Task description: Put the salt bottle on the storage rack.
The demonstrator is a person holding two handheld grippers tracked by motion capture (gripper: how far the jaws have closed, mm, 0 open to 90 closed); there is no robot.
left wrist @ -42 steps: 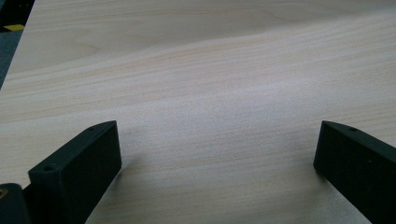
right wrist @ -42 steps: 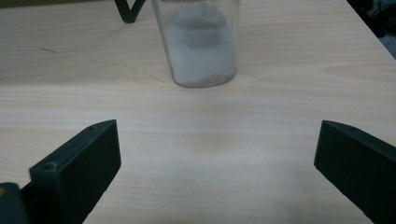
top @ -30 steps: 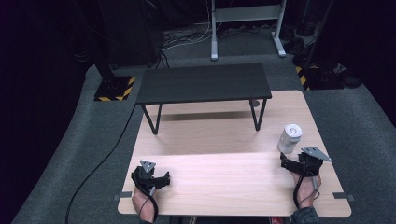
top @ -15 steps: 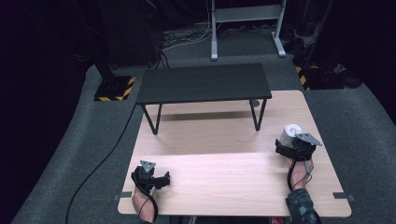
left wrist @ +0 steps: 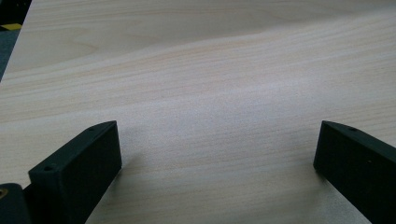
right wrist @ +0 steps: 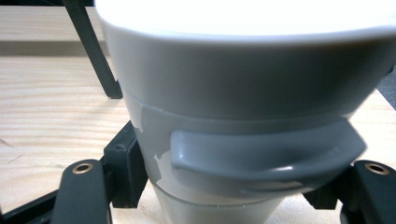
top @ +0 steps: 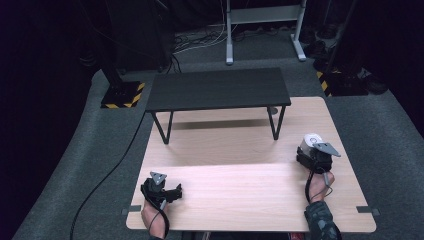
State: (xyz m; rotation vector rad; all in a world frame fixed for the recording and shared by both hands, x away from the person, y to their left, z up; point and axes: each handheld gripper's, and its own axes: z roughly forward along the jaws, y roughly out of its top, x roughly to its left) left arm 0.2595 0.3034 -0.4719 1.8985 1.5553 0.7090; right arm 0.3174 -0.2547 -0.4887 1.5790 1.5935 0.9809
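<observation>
Your right claw [top: 311, 152] has moved up around the white cup [right wrist: 243, 93], jaws not visibly closed; left claw [left wrist: 215, 154] gapes empty.

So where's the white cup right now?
In the high view the white cup stands at the table's right edge, between the right gripper's jaws, right of the black bench.

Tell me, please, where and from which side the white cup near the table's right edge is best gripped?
Grip the white cup around its narrower lower body, below the wide rim and the grey tab, coming in level from the person's side. It stands upright and tapers downward, so the jaws fit either side there. The right gripper is already placed this way; in the right gripper view the cup sits between its jaws.
</observation>
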